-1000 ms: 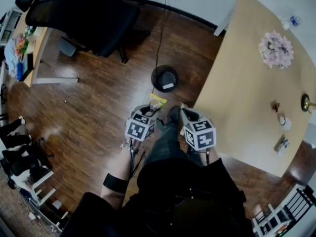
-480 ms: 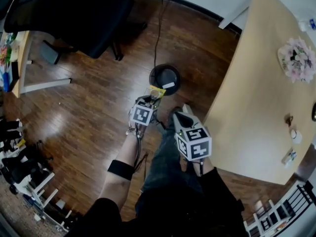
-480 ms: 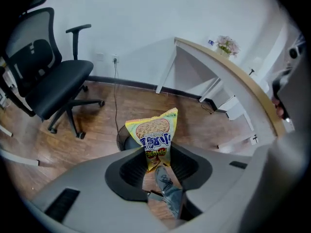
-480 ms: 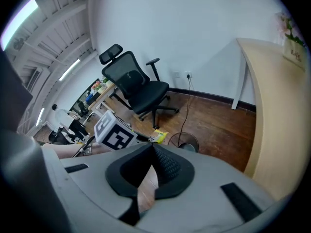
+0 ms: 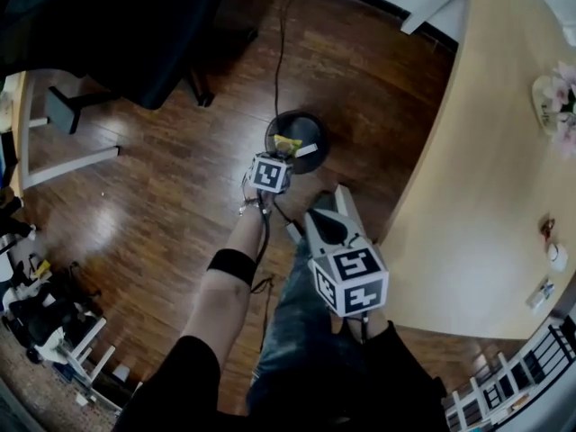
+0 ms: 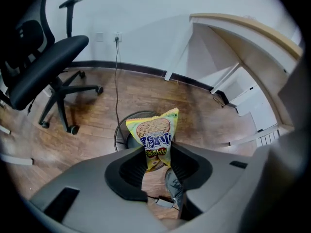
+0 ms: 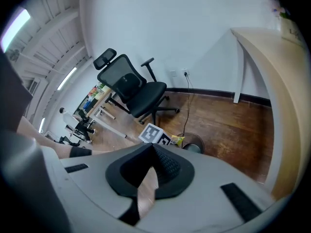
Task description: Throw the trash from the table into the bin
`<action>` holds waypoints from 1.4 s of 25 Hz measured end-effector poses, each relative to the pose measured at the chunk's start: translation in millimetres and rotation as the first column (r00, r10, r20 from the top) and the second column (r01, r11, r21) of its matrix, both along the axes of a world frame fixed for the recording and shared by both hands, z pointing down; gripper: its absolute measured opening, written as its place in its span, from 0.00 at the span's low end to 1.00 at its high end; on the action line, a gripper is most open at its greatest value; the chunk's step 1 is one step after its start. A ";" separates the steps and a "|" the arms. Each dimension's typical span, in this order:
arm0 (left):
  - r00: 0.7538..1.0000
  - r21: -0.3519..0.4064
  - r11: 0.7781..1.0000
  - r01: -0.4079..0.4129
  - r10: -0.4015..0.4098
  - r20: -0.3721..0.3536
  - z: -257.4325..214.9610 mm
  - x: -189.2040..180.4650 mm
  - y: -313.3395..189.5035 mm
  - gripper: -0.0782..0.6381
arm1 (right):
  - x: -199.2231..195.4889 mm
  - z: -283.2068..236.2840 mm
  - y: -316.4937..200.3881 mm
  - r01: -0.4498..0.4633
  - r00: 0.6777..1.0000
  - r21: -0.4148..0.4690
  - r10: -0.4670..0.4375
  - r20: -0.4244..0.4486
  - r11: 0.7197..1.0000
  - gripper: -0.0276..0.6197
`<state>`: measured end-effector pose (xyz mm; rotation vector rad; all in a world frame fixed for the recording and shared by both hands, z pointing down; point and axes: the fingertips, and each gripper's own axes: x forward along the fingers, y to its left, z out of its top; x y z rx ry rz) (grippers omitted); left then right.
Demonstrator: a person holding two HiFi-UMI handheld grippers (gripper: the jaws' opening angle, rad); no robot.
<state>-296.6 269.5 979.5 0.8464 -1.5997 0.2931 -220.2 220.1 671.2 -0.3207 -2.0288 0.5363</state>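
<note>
A yellow snack packet (image 6: 153, 139) is pinched by its lower end between the pads of my left gripper (image 6: 156, 159), which is shut on it. In the head view the left gripper (image 5: 281, 154) reaches down and holds the packet (image 5: 287, 143) over the near rim of the round black bin (image 5: 301, 133) on the floor. In the left gripper view the bin (image 6: 125, 131) lies right behind the packet. My right gripper (image 5: 339, 196) hangs nearer to me, above my leg, its jaws together with nothing between them. The right gripper view shows the packet (image 7: 177, 140) beside the bin (image 7: 194, 147).
A black office chair (image 5: 117, 34) stands at the upper left. The wooden table (image 5: 486, 169) fills the right side, with small items on its far edge. A black cable (image 5: 282, 43) runs from the wall to the bin. My shoe (image 5: 319, 205) is near the bin.
My left gripper has gone down and away from me with the packet, from beside my knee to over the bin. The right gripper has sunk a little.
</note>
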 end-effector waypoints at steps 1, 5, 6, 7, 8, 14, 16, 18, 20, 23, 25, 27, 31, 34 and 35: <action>1.000 -0.010 1.000 0.002 -0.002 -0.009 8.6 -1.5 0.7 0.31 | 0.4 0.2 1.7 0.001 1.000 -0.002 -0.001 0.001 1.000 0.06; 1.000 -0.037 0.999 -0.014 0.013 -0.027 26.6 -5.6 -3.5 0.32 | 0.7 -1.7 0.6 -0.013 1.000 -0.022 0.013 0.004 1.000 0.06; 0.999 -0.030 0.999 -0.015 0.014 -0.035 28.3 -5.1 -7.5 0.33 | -0.2 -2.2 -1.3 -0.019 1.000 -0.026 0.019 0.004 0.999 0.06; 0.999 -0.026 1.000 -0.015 0.014 -0.043 29.7 -4.2 -10.7 0.35 | -1.3 -2.2 -3.6 -0.024 1.000 -0.028 0.024 0.004 0.999 0.06; 0.999 -0.022 1.000 -0.013 0.012 -0.048 30.7 -3.7 -13.2 0.42 | -2.5 -2.0 -5.9 -0.028 1.000 -0.027 0.028 0.004 0.999 0.06; 0.999 -0.039 0.999 0.013 -0.014 -0.032 27.4 -8.6 -7.7 0.58 | -7.7 -1.0 -16.3 -0.038 0.999 -0.007 0.038 0.012 0.999 0.06; 1.000 -0.030 0.999 0.012 -0.012 -0.027 21.0 -8.6 -6.6 0.57 | -5.6 -2.1 -16.8 -0.039 0.999 -0.006 0.039 0.009 0.999 0.06; 1.000 -0.010 1.000 0.013 -0.013 -0.005 10.8 -10.7 -8.3 0.57 | -2.1 -2.6 -18.1 -0.038 0.999 -0.005 0.038 0.004 0.999 0.05; 1.000 0.019 1.000 0.015 -0.015 0.016 -4.4 -12.0 -10.4 0.57 | -1.1 -4.9 -18.9 -0.035 0.999 -0.001 0.035 0.006 0.999 0.06; 1.000 0.065 0.998 -0.006 0.005 0.017 -40.6 -2.7 -10.6 0.49 | 1.7 -10.7 -20.7 -0.020 1.000 0.023 0.020 0.015 1.000 0.06; 0.999 0.098 0.995 -0.025 0.023 0.029 -75.2 8.3 -9.8 0.28 | 6.5 -17.4 -24.2 -0.018 1.000 0.033 0.017 0.019 0.999 0.06; 0.997 0.125 0.991 -0.047 0.040 0.064 -115.4 19.6 -6.6 0.16 | 12.9 -27.5 -28.3 -0.033 0.999 0.028 0.033 0.019 0.999 0.06; 0.994 0.193 0.976 -0.098 0.085 0.074 -196.4 61.0 -7.1 0.11 | 33.3 -46.2 -38.1 -0.056 0.998 0.043 0.056 0.019 0.997 0.06; 0.988 0.222 0.964 -0.145 0.131 0.080 -250.2 91.9 -8.7 0.11 | 49.2 -58.9 -45.5 -0.079 0.997 0.052 0.078 0.022 0.996 0.06; 0.984 0.223 0.960 -0.167 0.149 0.095 -266.6 99.9 -9.5 0.11 | 54.5 -62.7 -48.3 -0.084 0.996 0.055 0.082 0.024 0.995 0.06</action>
